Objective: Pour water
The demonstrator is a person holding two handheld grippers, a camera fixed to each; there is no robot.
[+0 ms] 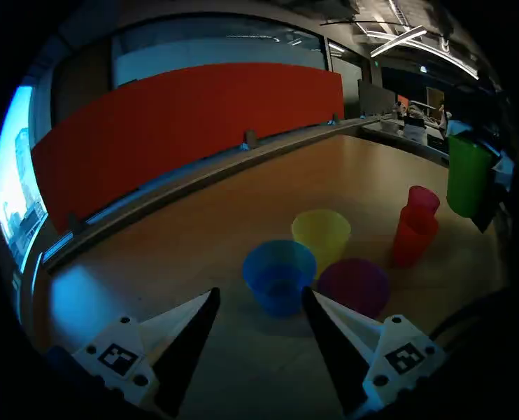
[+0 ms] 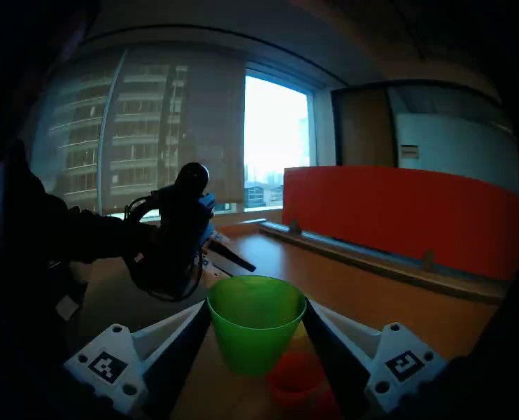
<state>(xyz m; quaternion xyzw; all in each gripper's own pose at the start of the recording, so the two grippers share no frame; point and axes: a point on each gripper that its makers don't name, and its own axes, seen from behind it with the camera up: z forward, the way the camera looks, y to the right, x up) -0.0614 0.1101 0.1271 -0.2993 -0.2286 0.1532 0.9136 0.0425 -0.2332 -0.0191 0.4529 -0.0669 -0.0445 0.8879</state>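
In the left gripper view, my left gripper is open low over the wooden table, with a blue cup just beyond its fingertips. Behind the blue cup stand a yellow cup, a purple cup and a stack of red cups. A green cup hangs in the air above and right of the red stack. In the right gripper view, my right gripper is shut on that green cup, roughly upright, with a red cup below it. Whether any cup holds water cannot be seen.
A red partition and a rail run along the table's far edge. In the right gripper view a sleeved arm holds the left gripper at the left, with windows behind. Bare tabletop lies left of the cups.
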